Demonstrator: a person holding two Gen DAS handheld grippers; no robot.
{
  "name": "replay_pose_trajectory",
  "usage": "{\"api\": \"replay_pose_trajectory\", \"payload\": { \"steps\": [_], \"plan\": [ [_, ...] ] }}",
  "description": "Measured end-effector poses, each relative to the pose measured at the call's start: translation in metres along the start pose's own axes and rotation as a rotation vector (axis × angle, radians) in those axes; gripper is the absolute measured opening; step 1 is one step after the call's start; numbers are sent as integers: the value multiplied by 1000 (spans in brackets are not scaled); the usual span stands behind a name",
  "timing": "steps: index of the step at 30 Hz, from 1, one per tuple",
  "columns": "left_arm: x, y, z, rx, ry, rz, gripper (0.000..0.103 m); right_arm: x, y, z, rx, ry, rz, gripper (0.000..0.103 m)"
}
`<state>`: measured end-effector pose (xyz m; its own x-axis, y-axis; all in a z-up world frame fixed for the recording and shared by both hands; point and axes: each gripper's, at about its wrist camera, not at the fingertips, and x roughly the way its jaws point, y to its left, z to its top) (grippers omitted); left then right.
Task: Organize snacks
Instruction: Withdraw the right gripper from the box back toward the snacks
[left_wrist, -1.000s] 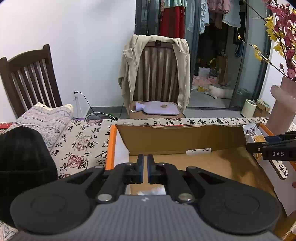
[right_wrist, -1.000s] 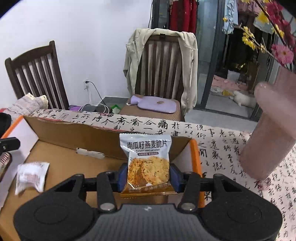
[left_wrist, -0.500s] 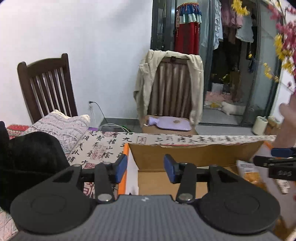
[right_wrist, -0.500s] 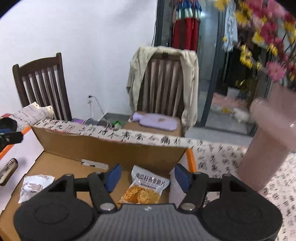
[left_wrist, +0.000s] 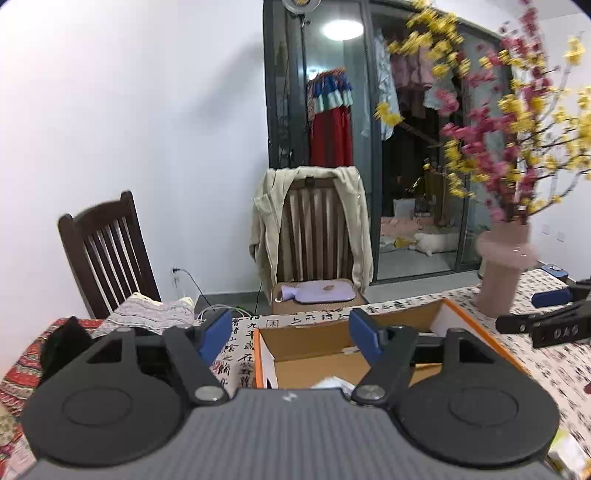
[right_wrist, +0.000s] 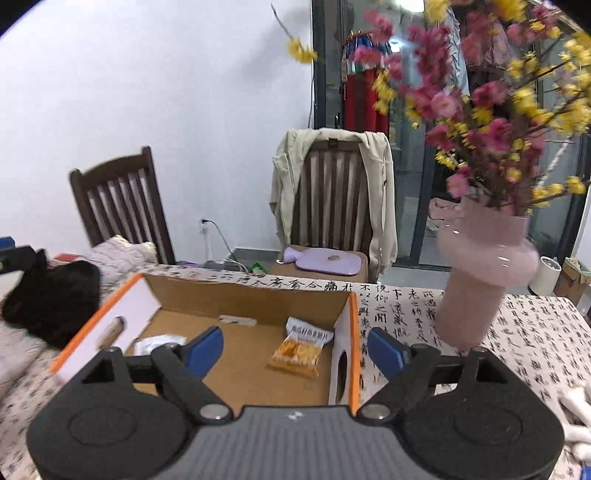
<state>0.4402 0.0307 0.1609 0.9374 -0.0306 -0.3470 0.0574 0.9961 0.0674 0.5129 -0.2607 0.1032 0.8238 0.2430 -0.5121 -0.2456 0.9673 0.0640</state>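
Observation:
An open cardboard box (right_wrist: 236, 295) with orange-edged flaps stands on the calligraphy tablecloth. An orange oat-crisp snack packet (right_wrist: 301, 347) lies flat at its right inside, and a white packet (right_wrist: 159, 342) lies at its left. My right gripper (right_wrist: 295, 345) is open and empty, raised above the box's near side. My left gripper (left_wrist: 290, 334) is open and empty, above the box's (left_wrist: 314, 345) left near corner. A white packet (left_wrist: 332, 382) shows just past its body. The right gripper (left_wrist: 546, 319) shows in the left wrist view at the right edge.
A pink vase (right_wrist: 484, 273) of pink and yellow blossoms stands right of the box, also in the left wrist view (left_wrist: 504, 269). A black hat (right_wrist: 55, 295) and a patterned cushion (left_wrist: 147, 314) lie left. Two wooden chairs stand behind the table, one with a beige jacket (right_wrist: 332, 184).
My right gripper opened and dropped the oat-crisp packet into the box, then rose and pulled back. My left gripper opened wide and also lifted and pulled back.

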Motion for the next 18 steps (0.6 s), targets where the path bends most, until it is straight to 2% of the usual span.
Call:
{"api": "replay_pose_trajectory", "payload": {
  "steps": [2, 7, 12, 18],
  "plan": [
    [-27, -3, -4, 3, -19, -10, 83, -30, -4, -8, 19, -15, 12, 91],
    [-101, -14, -34, -8, -83, -12, 98, -103, -3, -38, 13, -66, 32, 94],
    [-169, -22, -83, -24, -131, -19, 102, -178, 3, -82, 23, -123, 80, 100],
    [-239, -24, -137, -93, -114, 6, 103, -243, 25, -150, 6, -184, 100, 102]
  ]
}}
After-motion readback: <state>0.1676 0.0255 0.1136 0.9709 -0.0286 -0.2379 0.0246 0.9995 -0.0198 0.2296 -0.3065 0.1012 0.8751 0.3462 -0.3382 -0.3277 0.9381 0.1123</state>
